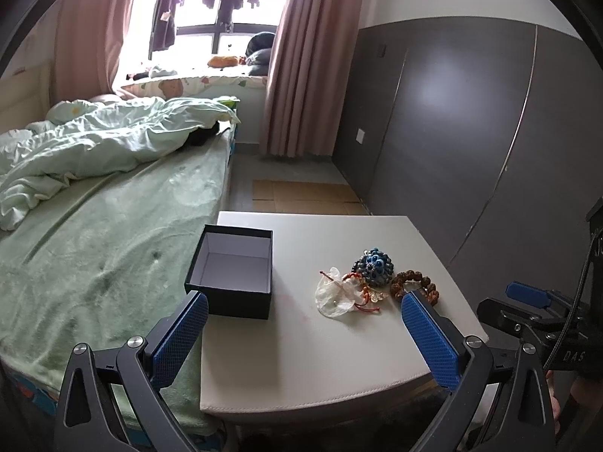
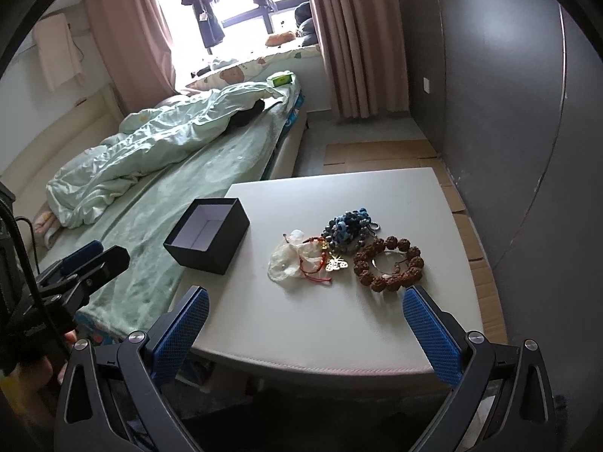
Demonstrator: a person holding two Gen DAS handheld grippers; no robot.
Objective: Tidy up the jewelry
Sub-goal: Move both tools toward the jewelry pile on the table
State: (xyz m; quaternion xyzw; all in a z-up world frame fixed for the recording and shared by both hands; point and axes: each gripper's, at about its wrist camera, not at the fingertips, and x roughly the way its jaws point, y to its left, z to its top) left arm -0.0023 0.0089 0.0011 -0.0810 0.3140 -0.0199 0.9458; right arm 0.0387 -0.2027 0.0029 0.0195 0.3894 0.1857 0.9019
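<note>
Two grippers hang over the near edge of a small white table [image 2: 339, 324]. The left gripper [image 1: 303, 333] and the right gripper [image 2: 305, 329] both have their blue fingers spread wide, holding nothing. A black box [image 2: 206, 240] sits open near the bed [image 1: 105, 248]. Beside it, apart, lies a little jewelry pile: blue beads [image 2: 346, 231], a brown bead bracelet [image 2: 388, 263], red string [image 2: 314, 265] and a clear bag [image 2: 288, 261].
</note>
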